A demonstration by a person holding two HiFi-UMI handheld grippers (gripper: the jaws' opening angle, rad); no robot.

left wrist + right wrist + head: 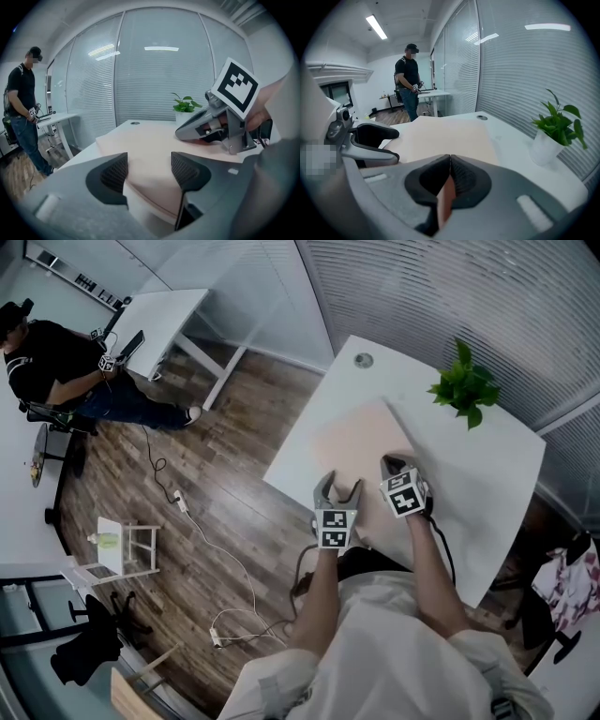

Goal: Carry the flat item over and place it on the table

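A thin pale pink board (361,442) lies flat on the white table (487,474), reaching to its near edge. My left gripper (339,486) is at the board's near left corner. In the left gripper view the jaws (149,171) stand apart, with the board (150,140) running between them and the pads not pressing on it. My right gripper (394,465) is at the near edge further right. In the right gripper view its pads (450,176) are closed on the board's thin edge, and the board (445,136) stretches away in front.
A potted green plant (464,385) stands on the table's far right, close to the board's far corner. A round cable hole (364,360) sits at the table's far end. A person (56,367) stands by another white desk (164,315) far left. Cables (202,531) lie on the wooden floor.
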